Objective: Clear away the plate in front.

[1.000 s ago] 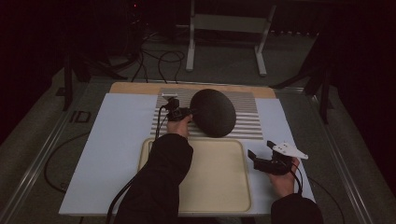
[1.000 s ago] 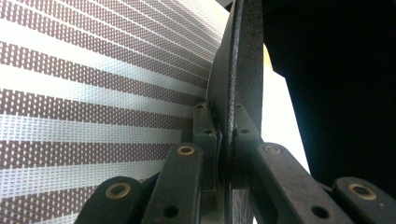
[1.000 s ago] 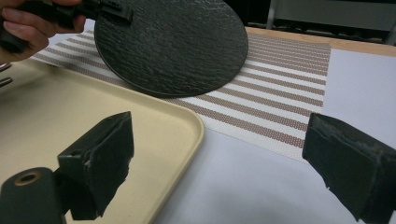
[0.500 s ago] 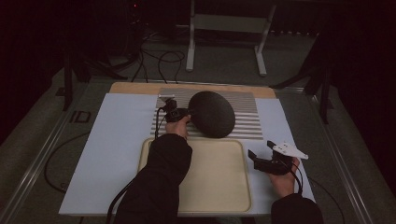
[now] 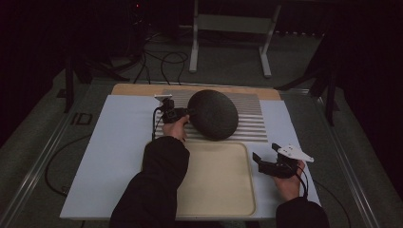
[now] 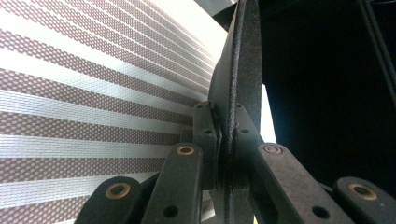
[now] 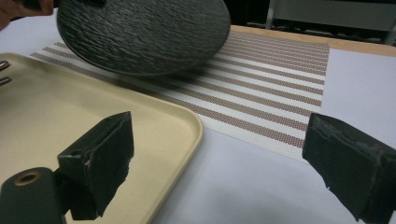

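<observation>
A dark round textured plate (image 5: 213, 114) hangs tilted above the striped placemat (image 5: 256, 124). My left gripper (image 5: 187, 113) is shut on its left rim. In the left gripper view the jaws (image 6: 224, 126) pinch the plate's thin edge (image 6: 243, 70), with the placemat (image 6: 93, 93) behind it. My right gripper (image 5: 265, 152) rests at the right of the beige tray (image 5: 223, 190), open with nothing between its jaws. The right gripper view shows its open jaws (image 7: 219, 149) over the white table, the plate (image 7: 140, 28) farther off and the tray's corner (image 7: 182, 121) to the left.
The placemat lies at the back of the white table cover (image 5: 119, 156), against a wooden strip (image 5: 138, 89). The tray sits at the front middle under the left forearm. Cables (image 5: 161, 59) and a metal stand (image 5: 228, 28) are on the floor beyond the table.
The left gripper has risen a little with the plate in it and shifted slightly left. The right gripper has stayed where it was.
</observation>
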A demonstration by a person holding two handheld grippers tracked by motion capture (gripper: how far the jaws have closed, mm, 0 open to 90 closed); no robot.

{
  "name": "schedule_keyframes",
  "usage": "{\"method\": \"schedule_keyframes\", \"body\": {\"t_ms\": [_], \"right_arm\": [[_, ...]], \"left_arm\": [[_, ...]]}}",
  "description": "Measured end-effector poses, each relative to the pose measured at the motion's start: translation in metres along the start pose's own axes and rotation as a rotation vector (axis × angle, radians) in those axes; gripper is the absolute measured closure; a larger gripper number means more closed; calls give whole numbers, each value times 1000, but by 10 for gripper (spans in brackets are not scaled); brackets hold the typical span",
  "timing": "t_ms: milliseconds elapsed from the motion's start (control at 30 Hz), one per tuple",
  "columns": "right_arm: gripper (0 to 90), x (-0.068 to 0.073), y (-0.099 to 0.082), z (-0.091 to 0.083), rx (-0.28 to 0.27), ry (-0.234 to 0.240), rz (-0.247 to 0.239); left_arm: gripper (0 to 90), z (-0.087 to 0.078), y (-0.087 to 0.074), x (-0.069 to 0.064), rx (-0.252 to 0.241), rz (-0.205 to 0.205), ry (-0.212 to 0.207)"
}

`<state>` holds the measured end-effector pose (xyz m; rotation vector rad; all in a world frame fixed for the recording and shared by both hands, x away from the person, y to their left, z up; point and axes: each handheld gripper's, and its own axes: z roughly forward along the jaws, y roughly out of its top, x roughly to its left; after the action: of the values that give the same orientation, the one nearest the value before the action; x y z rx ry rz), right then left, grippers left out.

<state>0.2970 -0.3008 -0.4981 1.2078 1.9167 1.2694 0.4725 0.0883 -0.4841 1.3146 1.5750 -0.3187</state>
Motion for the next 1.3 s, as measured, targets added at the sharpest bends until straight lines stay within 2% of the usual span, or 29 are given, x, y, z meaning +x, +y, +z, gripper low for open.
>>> {"method": "schedule_keyframes", "body": {"t_ms": [267,500,933,1300], "right_arm": [[91,1,0,1,2,4,-2],[91,1,0,1,4,2,-4],[91,1,0,1,7,2,-5],[91,1,0,1,7,2,-6]], "left_arm": [[852,-22,2,10,-19,-14,6],[851,-38,2,14,-22,1,4],[850,-56,-2,17,-28,11,-4],[849,-68,-6,26,-34,7,-8]]}}
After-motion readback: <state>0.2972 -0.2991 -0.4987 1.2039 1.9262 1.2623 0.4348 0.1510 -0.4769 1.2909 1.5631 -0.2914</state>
